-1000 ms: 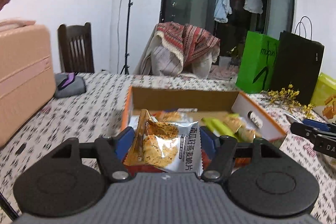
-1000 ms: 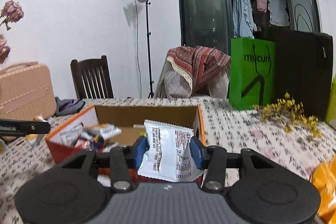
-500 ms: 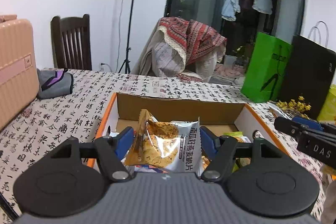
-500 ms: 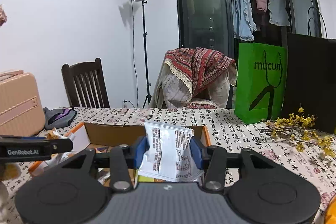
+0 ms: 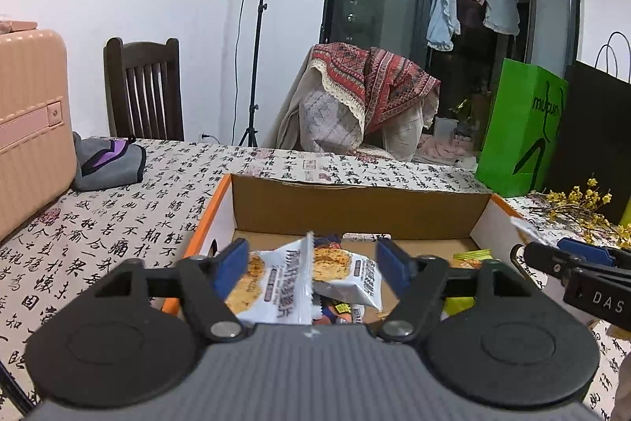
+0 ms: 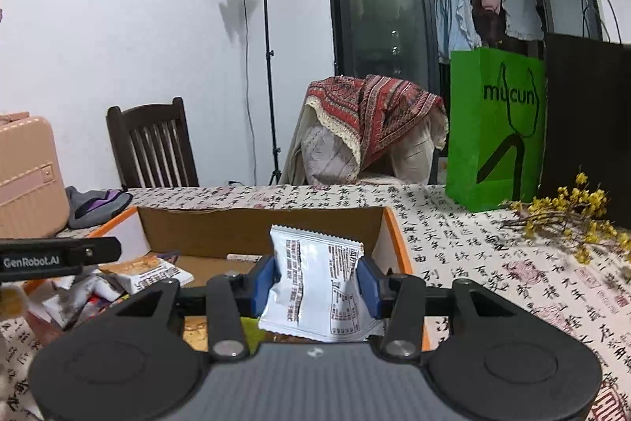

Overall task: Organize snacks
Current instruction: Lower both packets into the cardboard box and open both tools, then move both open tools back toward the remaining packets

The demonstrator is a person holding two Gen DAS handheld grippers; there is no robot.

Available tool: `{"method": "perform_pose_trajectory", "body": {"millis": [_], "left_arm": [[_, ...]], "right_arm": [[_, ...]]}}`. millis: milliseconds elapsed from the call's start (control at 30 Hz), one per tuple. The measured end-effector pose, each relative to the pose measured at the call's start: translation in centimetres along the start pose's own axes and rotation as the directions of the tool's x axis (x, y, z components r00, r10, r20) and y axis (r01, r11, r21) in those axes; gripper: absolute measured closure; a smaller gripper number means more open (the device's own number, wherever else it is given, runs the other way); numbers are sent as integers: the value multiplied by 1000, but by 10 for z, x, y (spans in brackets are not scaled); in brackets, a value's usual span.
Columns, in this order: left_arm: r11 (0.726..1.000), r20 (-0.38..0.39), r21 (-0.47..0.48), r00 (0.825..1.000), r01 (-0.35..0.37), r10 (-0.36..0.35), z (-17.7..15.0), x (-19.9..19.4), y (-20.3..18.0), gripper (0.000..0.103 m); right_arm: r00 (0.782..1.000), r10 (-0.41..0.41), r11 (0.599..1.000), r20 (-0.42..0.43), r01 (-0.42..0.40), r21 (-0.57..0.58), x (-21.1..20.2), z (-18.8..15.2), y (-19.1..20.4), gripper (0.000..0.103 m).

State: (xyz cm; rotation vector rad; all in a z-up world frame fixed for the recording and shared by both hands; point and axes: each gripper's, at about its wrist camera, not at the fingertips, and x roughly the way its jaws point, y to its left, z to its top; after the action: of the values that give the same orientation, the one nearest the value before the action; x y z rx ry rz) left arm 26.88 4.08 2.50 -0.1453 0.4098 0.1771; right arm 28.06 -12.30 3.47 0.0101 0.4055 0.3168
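L gripper (image 5: 311, 265) jaws opening, cracker pack (image 5: 303, 279) loose between them, tilting, w/ box (image 5: 355, 208) directly below and ahead. R gripper (image 6: 315, 281) jaws also opening; white pack (image 6: 317, 289) upright between the pads, apparently touching both, over box's right end. Both packs look set to drop straight down into box.

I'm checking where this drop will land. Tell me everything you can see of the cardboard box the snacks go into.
The cardboard box is a shallow, open-topped tray: plain brown inside, white side walls, orange rim and outside. It sits flat on the calligraphy-print tablecloth. The left wall has a hand-hole cutout. Several snack packets lie loose on its floor, mostly toward the near side; the far part of the floor shows bare. Both grippers hover over its near edge, neither visibly touching it.
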Motion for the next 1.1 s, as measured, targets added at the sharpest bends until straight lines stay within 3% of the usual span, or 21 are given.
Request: {"method": "perform_pose_trajectory", "body": {"millis": [67, 100, 133, 200, 633, 867, 1100], "left_arm": [[1000, 26, -1, 1000, -9, 9, -1, -5, 0, 0], [1000, 49, -4, 999, -11, 12, -2, -9, 0, 0], [1000, 59, -5, 998, -10, 10, -1, -11, 0, 0], [1000, 66, -13, 998, -1, 2, -1, -12, 0, 0], [999, 60, -49, 998, -12, 15, 13, -31, 0, 0], [998, 33, -59, 999, 1, 1, 20, -60, 7, 0], [999, 7, -52, 1000, -8, 8, 6, -90, 23, 0]], "right_arm": [[1000, 9, 1000, 1, -9, -1, -1, -1, 0, 41], [1000, 14, 1000, -1, -14, -3, -1, -2, 0, 31], [1000, 19, 1000, -2, -19, -2, -2, -2, 0, 15], [999, 30, 1000, 10, -30, 7, -4, -3, -2, 0], [1000, 1, 1000, 29, -1, 4, -14, 7, -2, 0], [1000, -16, 1000, 18, 16, -14, -44, 20, 4, 0], [1000, -9, 1000, -15, 9, -21, -73, 13, 10, 0]]}}
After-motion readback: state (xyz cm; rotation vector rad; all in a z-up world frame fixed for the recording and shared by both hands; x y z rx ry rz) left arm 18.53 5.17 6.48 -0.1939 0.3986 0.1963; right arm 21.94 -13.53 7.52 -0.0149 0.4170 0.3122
